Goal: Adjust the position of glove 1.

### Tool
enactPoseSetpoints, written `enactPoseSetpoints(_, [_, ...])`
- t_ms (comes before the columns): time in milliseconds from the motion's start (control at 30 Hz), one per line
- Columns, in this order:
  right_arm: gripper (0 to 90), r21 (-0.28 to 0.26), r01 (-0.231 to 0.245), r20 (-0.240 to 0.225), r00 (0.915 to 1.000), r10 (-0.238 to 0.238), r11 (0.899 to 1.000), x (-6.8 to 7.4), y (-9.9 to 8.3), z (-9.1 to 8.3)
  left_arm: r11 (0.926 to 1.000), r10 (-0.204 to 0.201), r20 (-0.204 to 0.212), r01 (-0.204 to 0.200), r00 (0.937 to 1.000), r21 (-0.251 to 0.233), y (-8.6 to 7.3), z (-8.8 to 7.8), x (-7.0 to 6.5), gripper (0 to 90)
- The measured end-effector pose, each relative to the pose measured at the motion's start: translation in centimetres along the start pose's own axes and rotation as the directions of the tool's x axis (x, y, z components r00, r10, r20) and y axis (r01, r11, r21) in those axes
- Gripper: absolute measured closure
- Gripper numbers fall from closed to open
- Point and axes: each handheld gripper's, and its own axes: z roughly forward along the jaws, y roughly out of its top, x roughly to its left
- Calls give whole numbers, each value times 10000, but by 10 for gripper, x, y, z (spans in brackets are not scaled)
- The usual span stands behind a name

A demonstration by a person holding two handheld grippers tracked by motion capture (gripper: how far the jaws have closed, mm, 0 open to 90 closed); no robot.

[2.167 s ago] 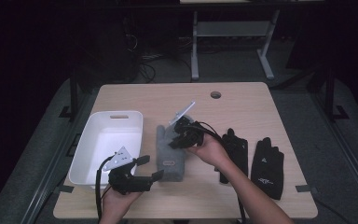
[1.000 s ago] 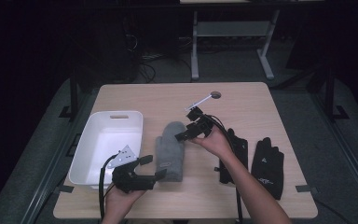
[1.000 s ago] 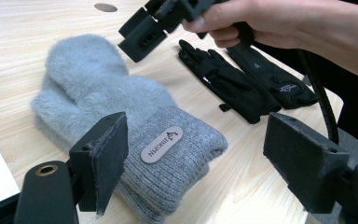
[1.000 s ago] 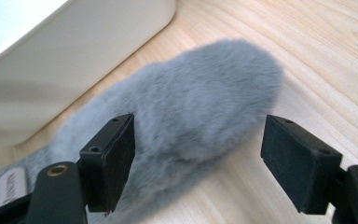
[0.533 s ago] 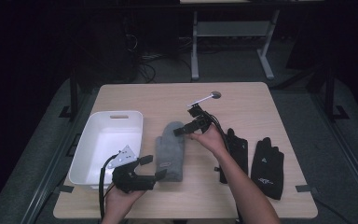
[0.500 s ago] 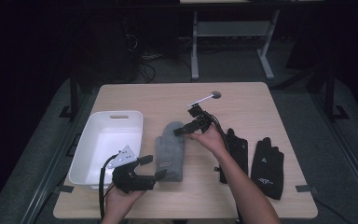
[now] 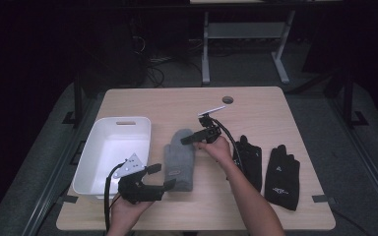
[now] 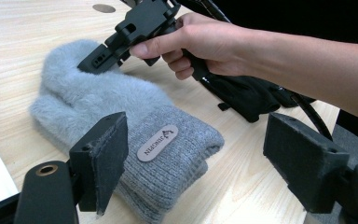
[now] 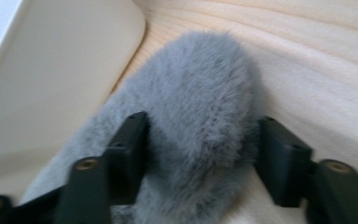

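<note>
A grey fluffy mitten [image 7: 178, 160] lies flat on the wooden table [image 7: 167, 105], just right of the white tub [image 7: 113, 147]. Its far, rounded end sits between the pads of the right gripper [image 7: 193, 138]; the jaws have just been closing around the fur and now they press it from both sides. The left gripper [image 7: 160, 177] is at the near cuff of the mitten, with jaws wide apart and holding nothing. Two black gloves [image 7: 281, 176] lie further to the right, near the right forearm.
</note>
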Motion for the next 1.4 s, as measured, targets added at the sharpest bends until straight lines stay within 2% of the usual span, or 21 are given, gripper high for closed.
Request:
enactPoseSetpoints(100, [552,-47,43,-180,9998,-44,10000,1,0,0,10000,-13,-5,13,10000,17,0,0,1,217])
enactPoseSetpoints(200, [654,-78,181,-159,9997,-183,9998,3,-1,-2,10000,-13,12,13,10000,90,0,1,1,220])
enactPoseSetpoints(300, [709,-200,399,-64,9992,-401,9990,6,-3,-4,9999,-17,22,17,10000,142,0,1,2,225])
enactPoseSetpoints(500, [736,-394,631,-70,9980,-634,9972,8,-6,-15,9995,-169,29,168,9999,274,0,5,2,232])
enactPoseSetpoints(633, [745,-686,848,-38,9963,-853,9940,7,-14,-34,9984,-423,127,418,9990,393,2,10,3,232])
enactPoseSetpoints(800, [749,-897,823,61,9966,-821,9926,4,-26,-52,9974,-490,156,481,9987,541,6,17,-2,231])
enactPoseSetpoints(1100, [755,-1167,728,332,9970,-694,9905,-8,-46,-80,9920,-977,-23,976,9952,803,17,40,-4,232])
enactPoseSetpoints(1133, [755,-1209,741,351,9969,-703,9899,-10,-48,-83,9903,-1117,-29,1115,9937,834,19,42,-4,232])
enactPoseSetpoints(1233, [755,-1377,660,361,9974,-616,9883,-17,-54,-91,9805,-1790,-57,1789,9838,819,20,51,0,230])
enactPoseSetpoints(1300, [755,-1354,647,385,9975,-600,9887,-19,-56,-93,9776,-1907,-121,1910,9816,886,21,54,1,230])
enactPoseSetpoints(1333, [754,-1418,577,439,9977,-519,9882,-22,-59,-95,9708,-2174,-284,2191,9757,978,21,59,5,230])
enactPoseSetpoints(1400, [754,-1467,505,424,9981,-447,9879,-26,-62,-97,9639,-2396,-435,2430,9699,1087,20,63,8,230])
